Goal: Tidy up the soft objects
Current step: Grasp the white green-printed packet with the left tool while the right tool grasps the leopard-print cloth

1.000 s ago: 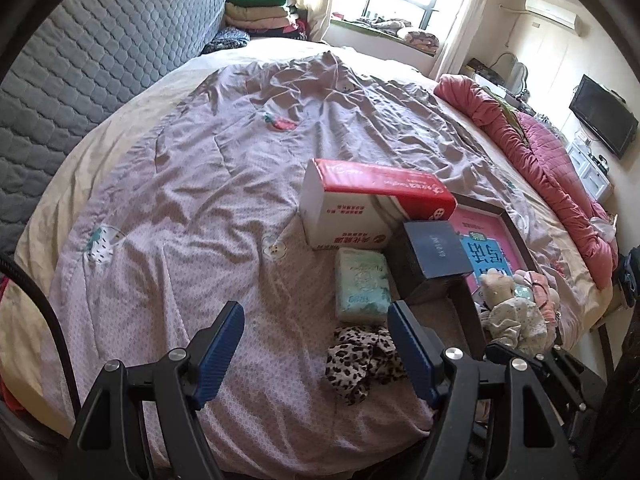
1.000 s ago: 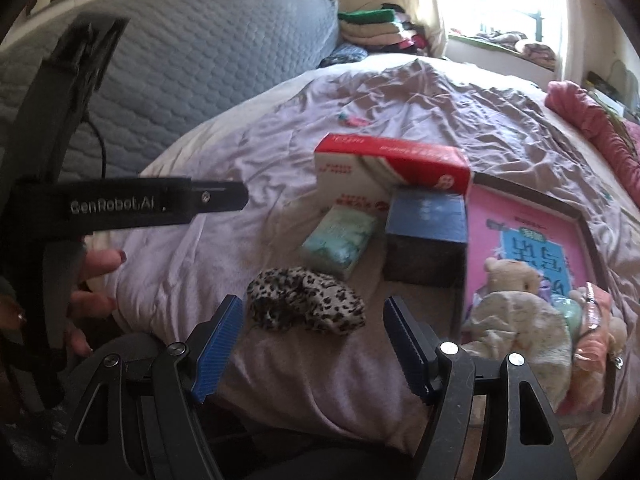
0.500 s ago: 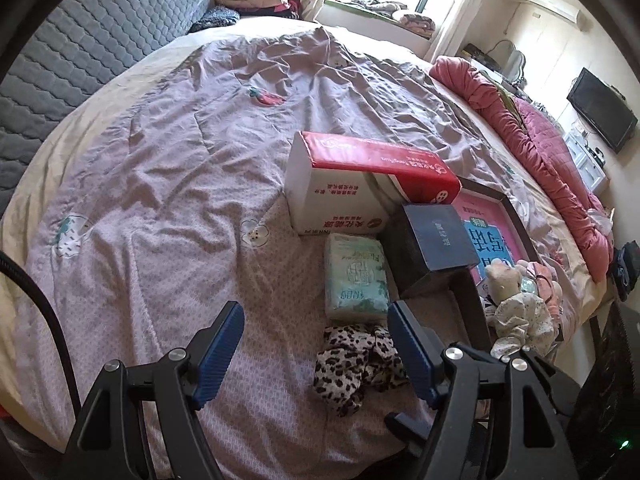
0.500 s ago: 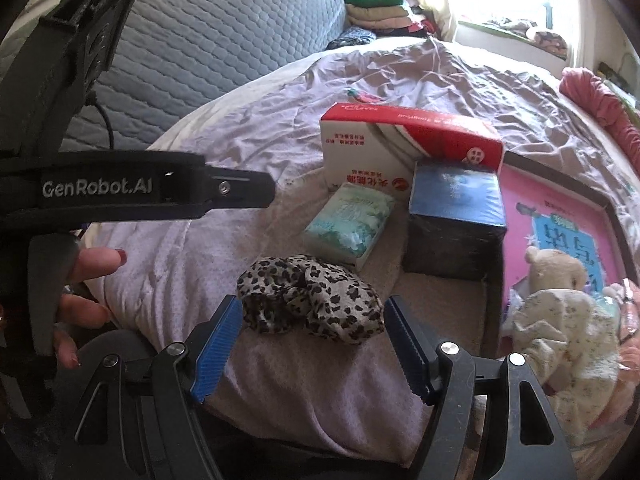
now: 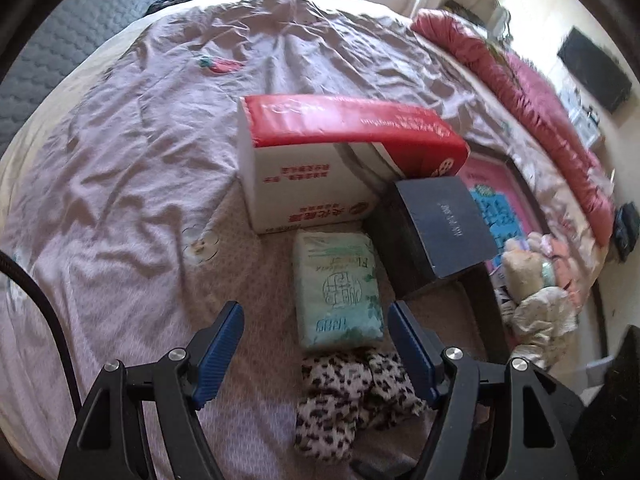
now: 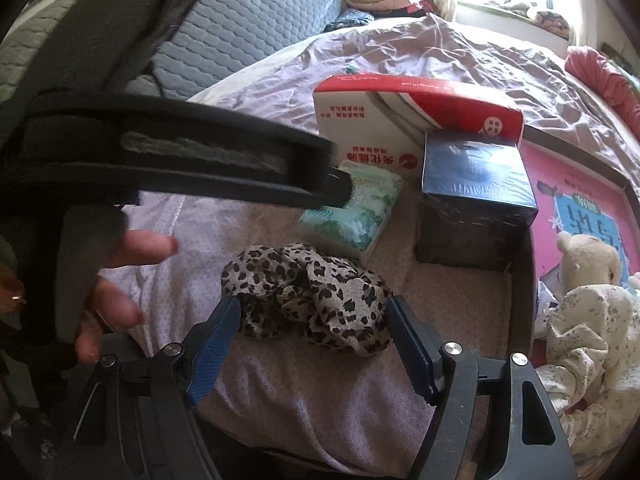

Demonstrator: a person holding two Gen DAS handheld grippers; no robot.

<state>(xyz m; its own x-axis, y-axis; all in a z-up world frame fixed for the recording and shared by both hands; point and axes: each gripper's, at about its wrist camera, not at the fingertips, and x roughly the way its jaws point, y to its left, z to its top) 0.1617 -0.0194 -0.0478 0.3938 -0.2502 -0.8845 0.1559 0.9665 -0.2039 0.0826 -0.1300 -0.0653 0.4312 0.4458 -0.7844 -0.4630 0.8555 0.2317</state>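
Observation:
A leopard-print cloth (image 6: 308, 296) lies crumpled on the lilac bedspread. My right gripper (image 6: 313, 304) is low over it, jaws opening, the cloth between the blue pads without being pressed. My left gripper (image 5: 314, 312) stands open just above the near end of a pale green tissue pack (image 5: 336, 280), with the leopard-print cloth (image 5: 352, 396) below its right finger. The left gripper's black body (image 6: 180, 160) crosses the right wrist view, a hand under it. A plush bear (image 6: 588, 256) and a floral cloth (image 6: 580, 332) lie in a dark tray (image 6: 520, 280) with a pink bottom.
A red-and-white tissue box (image 5: 320, 160) and a dark blue box (image 5: 440, 224) stand just behind the green pack. A pink quilt (image 5: 520, 80) is rolled along the bed's far right edge. A grey padded headboard (image 6: 248, 28) and folded clothes lie at the back.
Both grippers have sunk toward the bed. The left one moved in over the green pack. The right one closed in on the leopard cloth, which now sits between its fingers.

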